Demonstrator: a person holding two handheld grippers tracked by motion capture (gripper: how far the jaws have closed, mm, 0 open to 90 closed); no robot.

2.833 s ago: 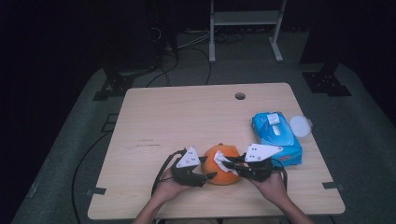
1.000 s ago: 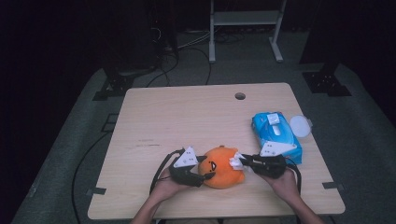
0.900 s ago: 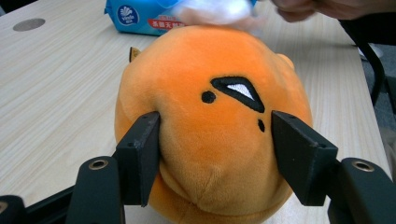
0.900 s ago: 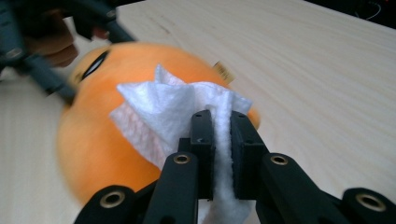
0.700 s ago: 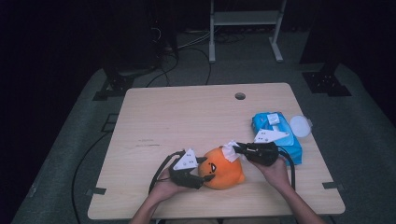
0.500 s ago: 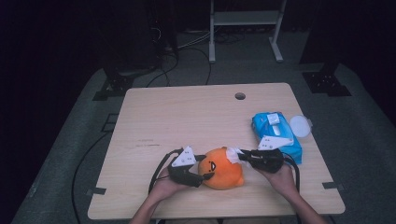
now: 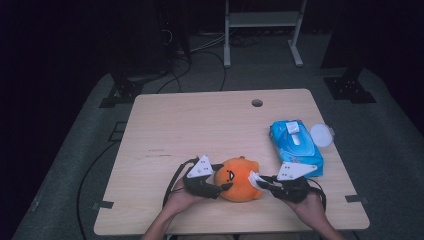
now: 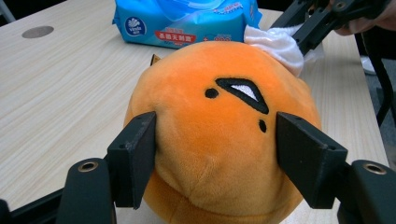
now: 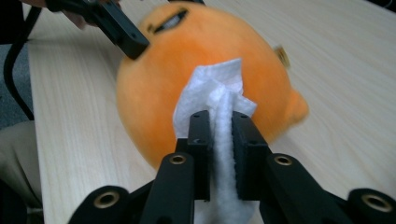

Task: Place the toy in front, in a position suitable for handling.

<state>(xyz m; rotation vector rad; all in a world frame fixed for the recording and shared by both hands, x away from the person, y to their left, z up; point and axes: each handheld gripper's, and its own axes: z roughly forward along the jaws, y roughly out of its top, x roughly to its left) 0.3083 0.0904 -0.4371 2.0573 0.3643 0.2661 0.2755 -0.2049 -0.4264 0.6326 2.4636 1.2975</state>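
Observation:
A round orange plush toy (image 7: pixel 239 177) with a stitched face lies near the table's front edge. My left gripper (image 7: pixel 223 179) is shut on it from the left; in the left gripper view its pads (image 8: pixel 135 163) press into both sides of the plush (image 8: pixel 219 130). These jaws have just been opening slightly, with the plush still between them. My right gripper (image 7: pixel 261 181) is shut on a folded white wipe (image 7: pixel 255 177). In the right gripper view the wipe (image 9: pixel 215 88) touches the plush (image 9: pixel 187 70). Its jaws (image 9: pixel 219 121) have just eased open a little, still pinching the wipe.
A blue pack of wet wipes (image 7: pixel 296 147) lies at the right, just behind my right hand, with a round white lid (image 7: pixel 320 135) beside it. The wooden table (image 7: pixel 200 125) has a cable hole (image 7: pixel 257 103) at the back. Cables trail off the front left.
The right gripper carried the wipe up over the plush's right side, then back down toward the front edge. The left gripper stayed on the plush, which earlier turned face-up.

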